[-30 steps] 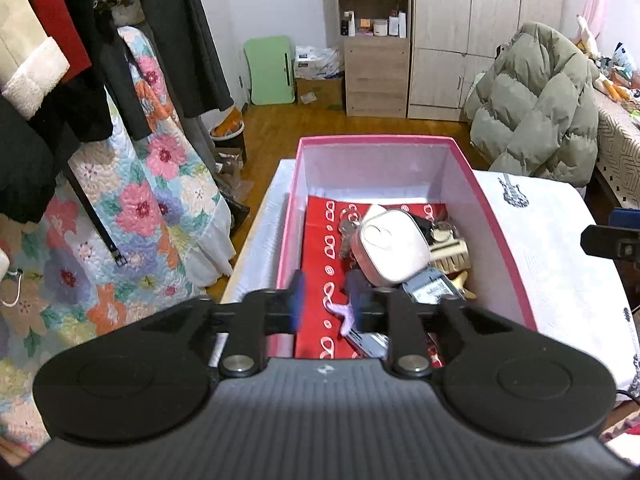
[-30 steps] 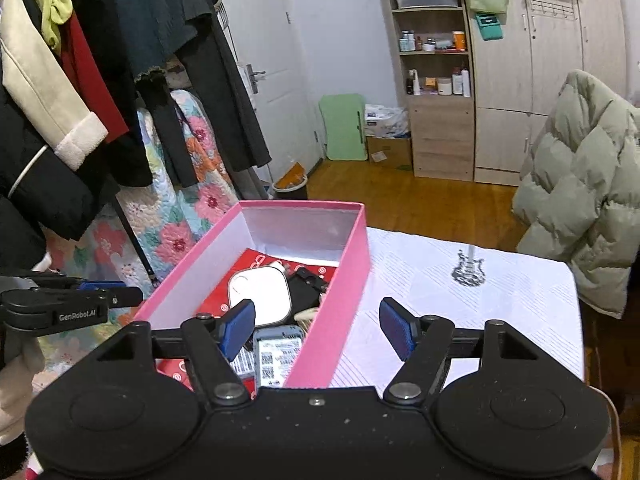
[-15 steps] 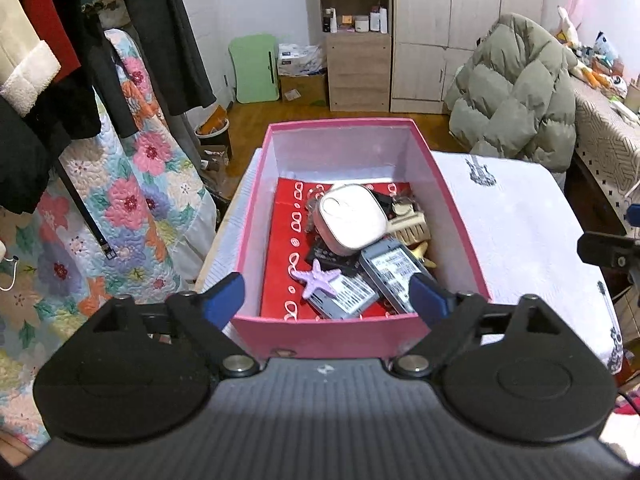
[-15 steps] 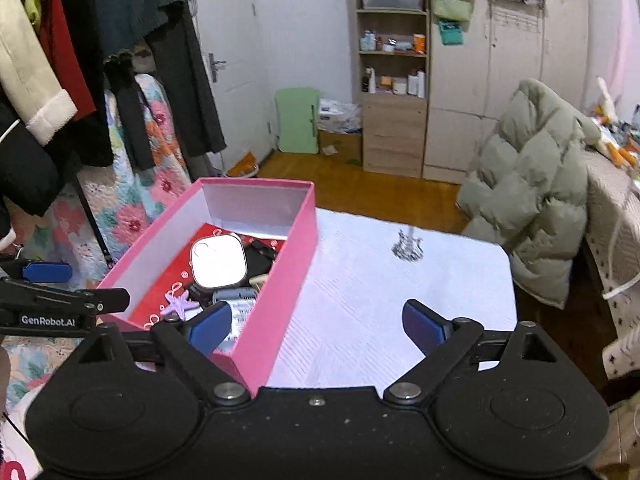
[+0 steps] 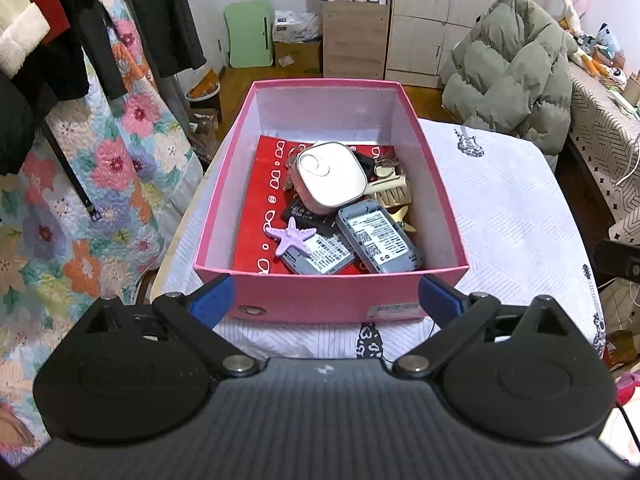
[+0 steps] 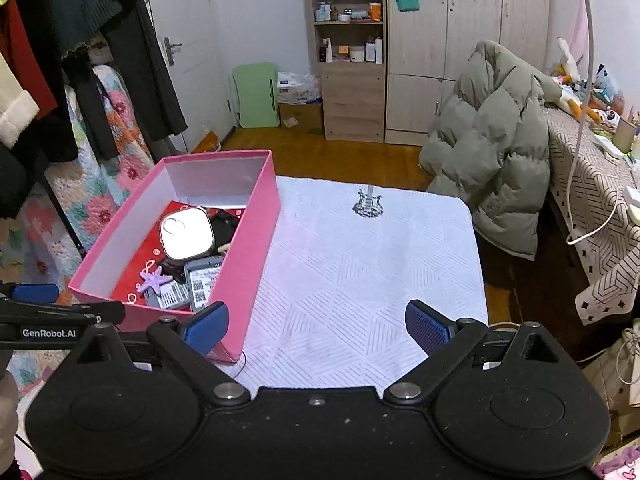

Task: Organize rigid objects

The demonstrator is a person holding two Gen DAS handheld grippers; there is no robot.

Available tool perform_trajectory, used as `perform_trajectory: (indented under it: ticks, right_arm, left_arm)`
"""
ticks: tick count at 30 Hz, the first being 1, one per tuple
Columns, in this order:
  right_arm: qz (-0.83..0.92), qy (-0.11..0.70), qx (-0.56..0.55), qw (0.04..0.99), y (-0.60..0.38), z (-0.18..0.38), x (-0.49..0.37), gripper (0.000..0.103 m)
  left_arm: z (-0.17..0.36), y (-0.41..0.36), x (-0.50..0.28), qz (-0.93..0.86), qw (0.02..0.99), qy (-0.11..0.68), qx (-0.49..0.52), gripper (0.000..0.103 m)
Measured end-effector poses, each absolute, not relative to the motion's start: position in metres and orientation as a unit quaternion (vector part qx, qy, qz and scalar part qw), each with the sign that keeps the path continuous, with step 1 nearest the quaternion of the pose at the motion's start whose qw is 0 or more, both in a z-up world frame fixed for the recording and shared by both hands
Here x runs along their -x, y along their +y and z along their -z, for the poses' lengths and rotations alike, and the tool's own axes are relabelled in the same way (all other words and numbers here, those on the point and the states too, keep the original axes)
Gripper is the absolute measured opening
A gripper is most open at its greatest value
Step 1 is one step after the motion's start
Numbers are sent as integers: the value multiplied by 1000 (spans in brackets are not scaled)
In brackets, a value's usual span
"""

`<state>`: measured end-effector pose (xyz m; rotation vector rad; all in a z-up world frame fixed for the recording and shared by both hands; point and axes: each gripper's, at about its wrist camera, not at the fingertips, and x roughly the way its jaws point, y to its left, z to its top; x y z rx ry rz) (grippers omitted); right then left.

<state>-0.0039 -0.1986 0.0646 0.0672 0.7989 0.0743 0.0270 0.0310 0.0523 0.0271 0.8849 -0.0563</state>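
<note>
A pink box (image 5: 332, 300) stands on the white cloth at the table's left, also in the right wrist view (image 6: 256, 248). Inside lie a purple starfish (image 5: 290, 236), a white rounded case (image 5: 330, 178), two grey devices (image 5: 378, 238), a beige comb (image 5: 390, 192) and keys on a red liner. My left gripper (image 5: 325, 300) is open and empty, held back just in front of the box's near wall. My right gripper (image 6: 318, 326) is open and empty above the cloth, right of the box.
The white tablecloth (image 6: 360, 272) has a guitar print (image 6: 368, 204). A green puffer jacket (image 6: 492, 184) hangs at the far right. Hanging clothes and a floral quilt (image 5: 80, 200) are on the left. A cluttered side table (image 6: 592, 168) stands right.
My left gripper opened, let the purple starfish drop into the box, and pulled back out of it. My right gripper rose and backed away to the right, opening wider.
</note>
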Motion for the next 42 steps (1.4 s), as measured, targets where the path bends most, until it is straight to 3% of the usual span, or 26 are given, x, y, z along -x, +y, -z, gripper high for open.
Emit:
perform_trajectory:
  ticks: [42]
  right_arm:
    - [-14,393,-23,919,-198,-61,22,97]
  left_arm:
    - [-48,24,-8,28,909,415,-30,101]
